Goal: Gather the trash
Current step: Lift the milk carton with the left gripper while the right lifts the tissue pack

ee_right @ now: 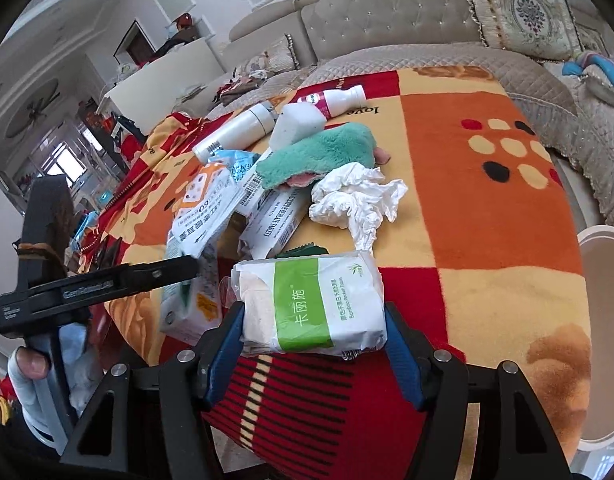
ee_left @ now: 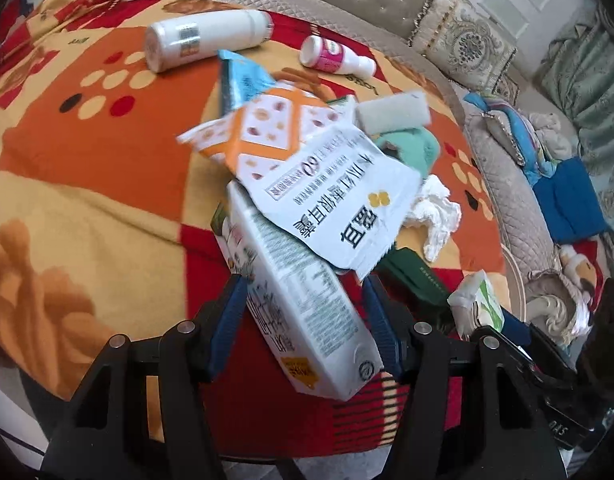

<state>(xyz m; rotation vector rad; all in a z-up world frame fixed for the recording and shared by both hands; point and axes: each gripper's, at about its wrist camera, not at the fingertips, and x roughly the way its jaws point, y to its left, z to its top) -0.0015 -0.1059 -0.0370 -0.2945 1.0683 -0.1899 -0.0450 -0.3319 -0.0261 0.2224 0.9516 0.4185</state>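
A pile of trash lies on a table under a red, orange and yellow blanket. My left gripper straddles a white milk carton; its blue fingers sit beside the carton's sides, with a small gap on the right. A torn white snack wrapper lies over the carton's far end. My right gripper straddles a white and green tissue pack, its fingers close on both sides. The left gripper also shows in the right wrist view. A crumpled white tissue lies just beyond the pack.
Further back lie a white bottle, a small pink-labelled bottle, a white sponge block, a green fluffy cloth, a tablet box and a dark green item. A beige sofa curves behind. A white bin rim stands at right.
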